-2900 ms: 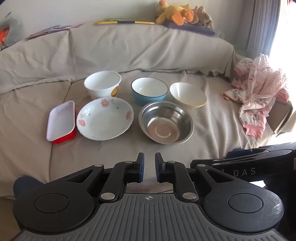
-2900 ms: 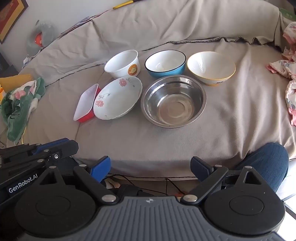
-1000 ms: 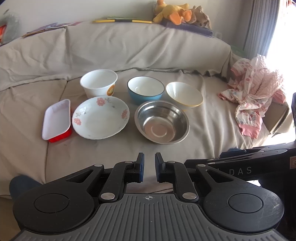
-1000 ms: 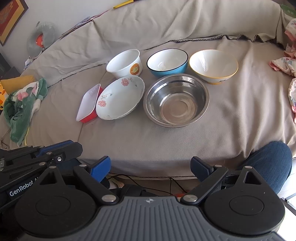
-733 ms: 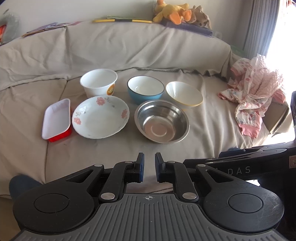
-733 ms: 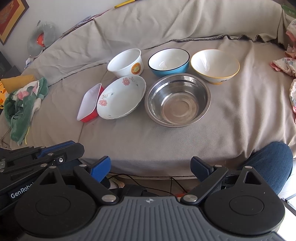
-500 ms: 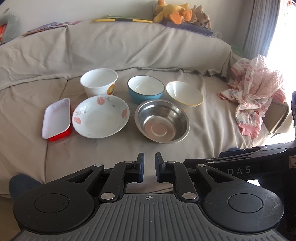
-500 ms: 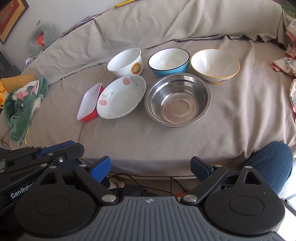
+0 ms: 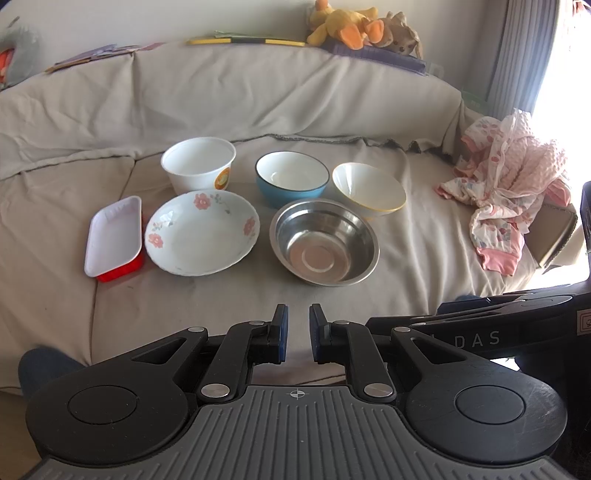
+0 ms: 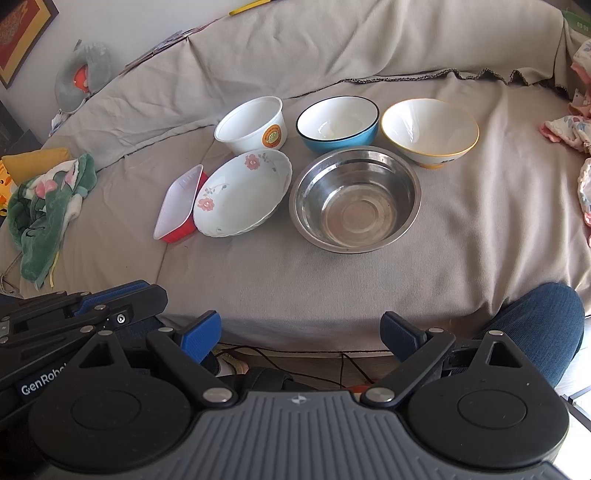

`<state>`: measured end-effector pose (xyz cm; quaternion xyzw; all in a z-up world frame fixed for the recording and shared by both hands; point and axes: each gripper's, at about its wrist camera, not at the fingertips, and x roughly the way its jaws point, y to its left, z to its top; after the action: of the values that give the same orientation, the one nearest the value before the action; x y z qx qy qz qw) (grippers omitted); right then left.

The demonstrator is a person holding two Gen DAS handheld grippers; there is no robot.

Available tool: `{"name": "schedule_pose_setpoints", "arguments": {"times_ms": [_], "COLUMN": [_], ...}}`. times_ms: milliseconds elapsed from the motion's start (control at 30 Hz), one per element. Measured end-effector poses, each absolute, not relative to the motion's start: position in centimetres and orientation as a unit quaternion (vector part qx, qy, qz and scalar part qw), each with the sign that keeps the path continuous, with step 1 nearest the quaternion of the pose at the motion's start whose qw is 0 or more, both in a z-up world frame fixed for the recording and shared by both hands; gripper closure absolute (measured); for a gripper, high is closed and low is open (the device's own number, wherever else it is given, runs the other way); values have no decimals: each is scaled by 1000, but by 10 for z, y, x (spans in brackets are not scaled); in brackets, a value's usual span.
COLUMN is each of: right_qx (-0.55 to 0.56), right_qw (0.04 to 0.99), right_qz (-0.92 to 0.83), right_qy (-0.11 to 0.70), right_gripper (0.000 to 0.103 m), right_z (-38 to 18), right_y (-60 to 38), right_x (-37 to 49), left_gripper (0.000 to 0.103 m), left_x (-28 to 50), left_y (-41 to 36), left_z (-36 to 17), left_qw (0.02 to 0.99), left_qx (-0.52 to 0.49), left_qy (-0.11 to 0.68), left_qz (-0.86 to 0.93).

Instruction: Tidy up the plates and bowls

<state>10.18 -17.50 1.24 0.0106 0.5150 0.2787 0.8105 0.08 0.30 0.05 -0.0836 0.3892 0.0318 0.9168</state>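
Note:
Several dishes sit on the sofa seat: a steel bowl (image 9: 325,246) (image 10: 355,199), a floral plate (image 9: 202,232) (image 10: 242,192), a red tray with white inside (image 9: 113,232) (image 10: 180,203), a white cup bowl (image 9: 198,165) (image 10: 253,124), a blue bowl (image 9: 291,178) (image 10: 337,123) and a yellow-rimmed bowl (image 9: 368,190) (image 10: 430,132). My left gripper (image 9: 295,332) is nearly shut and empty, near the seat's front edge. My right gripper (image 10: 301,334) is open and empty, also short of the dishes.
The beige sofa cover (image 9: 258,103) has a high backrest behind the dishes. Pink clothes (image 9: 506,192) lie at the right, a green cloth (image 10: 48,206) at the left. Plush toys (image 9: 354,22) sit on the backrest. A knee in jeans (image 10: 535,325) is at the seat's front.
Both views have shifted only slightly; the dishes stand where they were. The left jaws stay nearly shut and the right jaws stay open.

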Motion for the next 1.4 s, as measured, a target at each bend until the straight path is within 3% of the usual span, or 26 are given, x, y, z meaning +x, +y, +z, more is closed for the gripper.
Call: {"name": "schedule_pose_setpoints", "arguments": {"times_ms": [600,1067,1400], "right_qx": [13,11,-13], "right_qw": [815,861,876], "right_qz": [280,219,215], "right_qy": [507,460,432], "right_gripper": [9,9,9], "right_z": [13,-11,-25], "right_y": [-175,-155,-148], "right_x": [107,198,206], "left_gripper": [88,88,88], "left_x": [5,105,130], "left_y": [6,47,71], "left_z": [2,-31,-54], "left_qw": [922,922,917], "left_qx": [-77,-124,-201], "left_qy": [377,366,342], "left_qz": [31,34,-25]}}
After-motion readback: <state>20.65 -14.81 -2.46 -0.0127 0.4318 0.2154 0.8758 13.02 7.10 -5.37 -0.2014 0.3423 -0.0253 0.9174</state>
